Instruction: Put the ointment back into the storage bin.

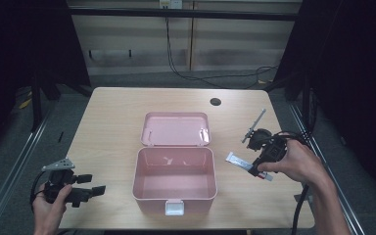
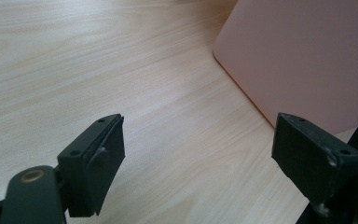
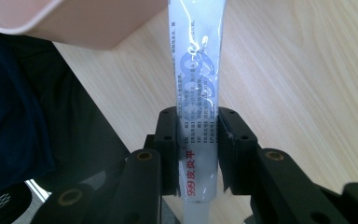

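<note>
I had the tube of ointment (image 3: 199, 79) clamped in my right gripper (image 1: 257, 168), the two black jaws pressed against its flat sides near the capped end, so that most of the tube stuck out ahead of the jaws. In the high view it pointed up and to the left, its crimped tail reaching toward the pink box (image 1: 175, 201) but stopping just short of the box's right wall (the tube hung above the table (image 1: 107, 122), not resting on it, as far as I could judge). The box stood open, its lid (image 1: 176, 128) folded back flat behind it. So the tube's long axis ran roughly toward the box, and I judged the coming move to be a carry leftward over the rim. My left gripper (image 1: 89, 185) sat near the box's left wall with its jaws wide apart, holding nothing, and well farther from the tube.
</note>
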The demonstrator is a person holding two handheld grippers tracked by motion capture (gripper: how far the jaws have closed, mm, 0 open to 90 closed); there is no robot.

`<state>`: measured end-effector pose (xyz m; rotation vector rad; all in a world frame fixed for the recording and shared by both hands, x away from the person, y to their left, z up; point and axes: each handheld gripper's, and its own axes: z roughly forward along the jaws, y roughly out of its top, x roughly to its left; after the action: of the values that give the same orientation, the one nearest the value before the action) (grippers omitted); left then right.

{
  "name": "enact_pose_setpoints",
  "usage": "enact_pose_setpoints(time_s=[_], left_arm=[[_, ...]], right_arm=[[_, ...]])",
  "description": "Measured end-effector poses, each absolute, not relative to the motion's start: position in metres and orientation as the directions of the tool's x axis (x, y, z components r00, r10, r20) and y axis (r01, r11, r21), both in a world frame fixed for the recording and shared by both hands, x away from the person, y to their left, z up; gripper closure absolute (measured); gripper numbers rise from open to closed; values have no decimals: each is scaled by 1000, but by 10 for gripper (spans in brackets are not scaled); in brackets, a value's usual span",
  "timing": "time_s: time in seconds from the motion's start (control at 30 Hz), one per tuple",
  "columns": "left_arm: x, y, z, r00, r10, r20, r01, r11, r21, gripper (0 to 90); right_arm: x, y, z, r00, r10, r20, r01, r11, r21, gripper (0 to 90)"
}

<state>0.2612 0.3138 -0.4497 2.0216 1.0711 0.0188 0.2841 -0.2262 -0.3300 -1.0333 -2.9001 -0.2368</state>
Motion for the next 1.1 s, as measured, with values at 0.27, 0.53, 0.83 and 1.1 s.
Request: enact_pose_setpoints(time_s=[0.27, 0.53, 0.83, 1.1], left_arm=[[261, 314, -450, 636, 690, -345, 680, -291, 673, 170], [261, 314, -450, 638, 689, -343, 679, -294, 673, 170], [261, 314, -449, 639, 688, -343, 678, -294, 673, 170], [261, 313, -450, 641, 687, -342, 678, -297, 673, 177]], right_arm=[[286, -218, -313, -791, 603, 99, 611, 777, 154, 713], [286, -206, -304, -818, 566, 101, 575, 803, 156, 713], [285, -189, -300, -849, 516, 114, 529, 831, 174, 713], [287, -168, -299, -876, 470, 102, 481, 858, 177, 714]])
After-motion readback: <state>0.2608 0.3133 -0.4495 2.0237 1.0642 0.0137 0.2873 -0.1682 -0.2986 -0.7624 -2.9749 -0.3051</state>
